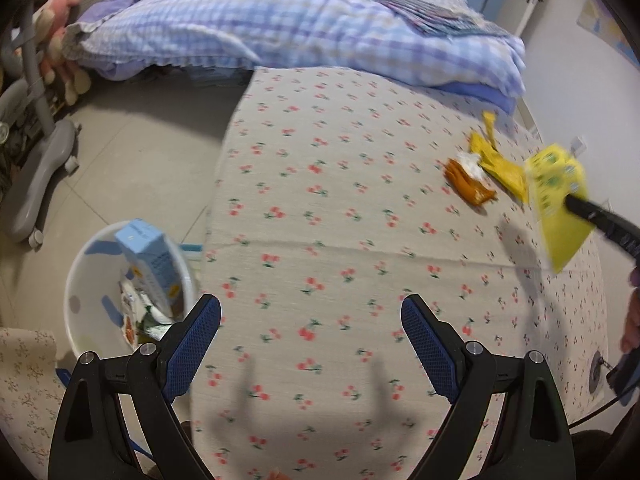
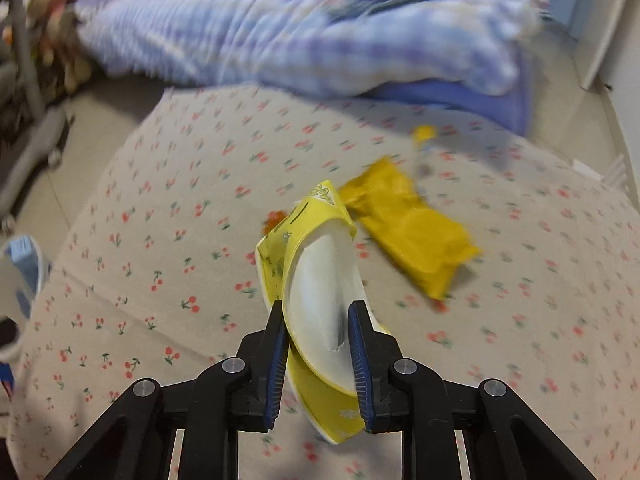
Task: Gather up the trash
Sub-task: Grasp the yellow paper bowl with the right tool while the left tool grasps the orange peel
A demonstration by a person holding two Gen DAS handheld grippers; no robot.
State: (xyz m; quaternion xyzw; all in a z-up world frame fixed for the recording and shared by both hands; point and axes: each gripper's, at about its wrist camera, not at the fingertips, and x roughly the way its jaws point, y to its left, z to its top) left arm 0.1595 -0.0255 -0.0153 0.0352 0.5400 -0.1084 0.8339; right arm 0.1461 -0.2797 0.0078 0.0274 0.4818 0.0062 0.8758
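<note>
My right gripper is shut on a yellow wrapper with a white inside and holds it above the cherry-print bed sheet. The same wrapper shows at the right of the left wrist view, pinched by black fingers. My left gripper is open and empty above the sheet. A darker yellow packet lies on the sheet beyond the held wrapper. In the left wrist view that yellow packet, an orange wrapper and a white crumpled tissue lie together. A white bin on the floor holds a blue carton and other trash.
A blue checked quilt is heaped at the far end of the bed, with folded cloth on it. A grey chair base stands on the tiled floor at left, near plush toys. A wall runs along the right.
</note>
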